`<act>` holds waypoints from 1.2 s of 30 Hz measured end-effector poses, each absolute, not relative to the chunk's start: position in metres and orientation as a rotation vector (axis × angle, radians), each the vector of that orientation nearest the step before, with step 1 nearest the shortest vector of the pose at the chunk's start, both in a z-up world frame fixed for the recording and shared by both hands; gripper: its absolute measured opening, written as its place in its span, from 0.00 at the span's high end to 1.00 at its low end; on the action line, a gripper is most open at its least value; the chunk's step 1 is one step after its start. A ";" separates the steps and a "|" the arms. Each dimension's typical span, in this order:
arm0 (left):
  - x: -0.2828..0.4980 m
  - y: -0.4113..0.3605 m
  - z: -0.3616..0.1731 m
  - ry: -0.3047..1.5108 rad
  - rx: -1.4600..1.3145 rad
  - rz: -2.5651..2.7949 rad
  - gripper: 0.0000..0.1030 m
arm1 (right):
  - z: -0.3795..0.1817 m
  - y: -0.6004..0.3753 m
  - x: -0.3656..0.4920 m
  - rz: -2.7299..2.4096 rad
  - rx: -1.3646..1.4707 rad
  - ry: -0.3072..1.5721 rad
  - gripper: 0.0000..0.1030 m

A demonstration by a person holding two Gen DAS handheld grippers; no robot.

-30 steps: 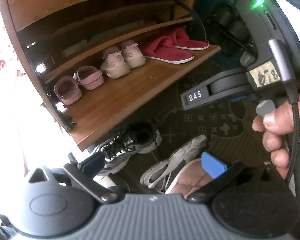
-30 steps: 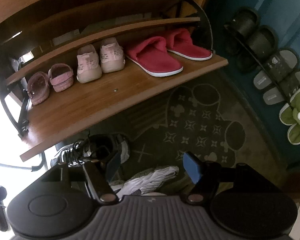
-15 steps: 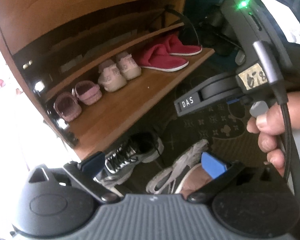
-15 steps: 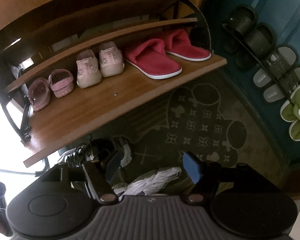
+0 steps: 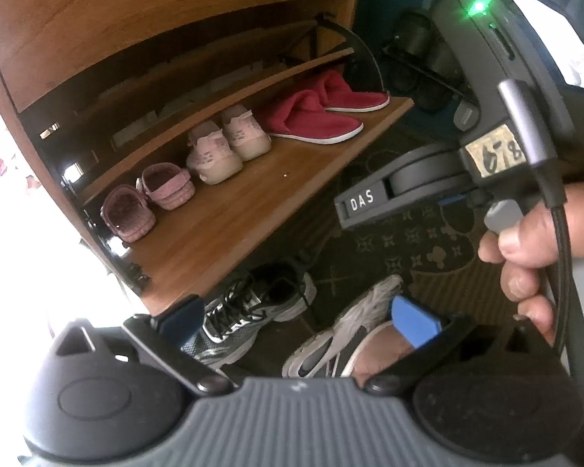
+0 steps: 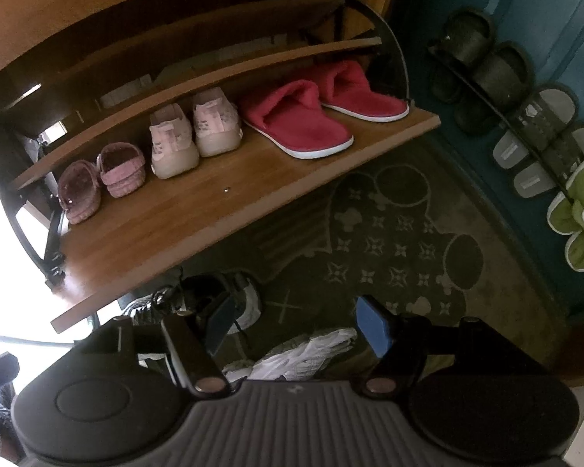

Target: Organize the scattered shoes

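both grippers are spread wide and empty, hovering over the patterned rug (image 6: 401, 241). left gripper (image 5: 296, 317) sits above a black sneaker (image 5: 253, 307) and a grey-white sneaker (image 5: 342, 330) on the floor; right gripper (image 6: 296, 327) too. the wooden shelf (image 6: 198, 214) already holds pink clogs (image 6: 97, 183), pale pink sneakers (image 6: 192, 132) and red slippers (image 6: 315, 116), left to right. dark slides (image 6: 486, 66) hang on the far right wall.

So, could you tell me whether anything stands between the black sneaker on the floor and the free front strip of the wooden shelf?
Nothing visible does. The black sneaker lies on the rug just below the shelf edge, and the board in front of the three pairs is bare.
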State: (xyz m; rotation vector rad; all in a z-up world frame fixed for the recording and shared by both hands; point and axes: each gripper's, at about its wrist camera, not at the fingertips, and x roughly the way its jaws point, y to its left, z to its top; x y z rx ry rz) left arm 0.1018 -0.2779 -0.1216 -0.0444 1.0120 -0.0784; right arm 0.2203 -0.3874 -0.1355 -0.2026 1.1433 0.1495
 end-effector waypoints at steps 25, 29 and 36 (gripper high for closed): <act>0.096 -0.284 -0.114 0.961 0.000 -0.096 0.00 | -0.127 -0.389 0.215 0.162 -0.193 1.093 0.38; 0.095 -0.287 -0.113 0.969 -0.020 -0.086 0.00 | -0.124 -0.394 0.217 0.142 -0.151 1.089 0.37; 0.090 -0.291 -0.111 0.990 -0.087 -0.056 0.00 | -0.126 -0.402 0.219 0.162 -0.117 1.107 0.37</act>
